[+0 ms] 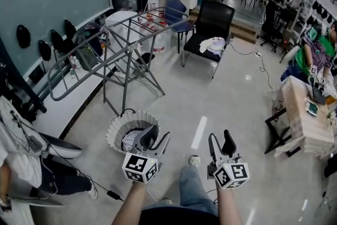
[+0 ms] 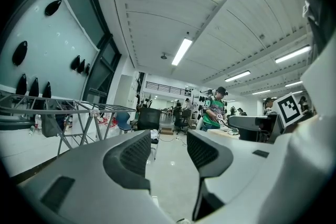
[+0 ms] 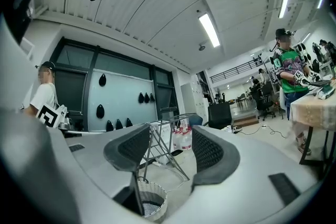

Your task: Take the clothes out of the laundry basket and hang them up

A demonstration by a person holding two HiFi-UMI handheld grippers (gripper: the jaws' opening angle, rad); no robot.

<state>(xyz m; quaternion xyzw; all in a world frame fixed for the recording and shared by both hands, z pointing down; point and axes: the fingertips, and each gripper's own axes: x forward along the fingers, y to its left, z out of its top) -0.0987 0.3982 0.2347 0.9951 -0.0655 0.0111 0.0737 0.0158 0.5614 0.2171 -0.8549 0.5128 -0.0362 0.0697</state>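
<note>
A round white laundry basket (image 1: 117, 126) stands on the floor with pale clothes (image 1: 130, 139) inside. Behind it is a grey metal drying rack (image 1: 124, 34). My left gripper (image 1: 156, 137) hovers just right of the basket, open, with nothing between its fingers. My right gripper (image 1: 220, 143) is held further right over bare floor, also open and empty. In the right gripper view the basket (image 3: 152, 202) shows low between the jaws of the right gripper (image 3: 168, 150), with the rack (image 3: 164, 136) beyond. The left gripper view has the left gripper (image 2: 167, 152) aimed level across the room, the rack (image 2: 68, 110) at its left.
A black office chair (image 1: 213, 21) with a bundle of cloth (image 1: 212, 46) on its seat stands beyond the rack, beside a blue chair (image 1: 176, 10). A person (image 1: 21, 150) sits at the left; cables trail on the floor. A table (image 1: 305, 118) stands at the right.
</note>
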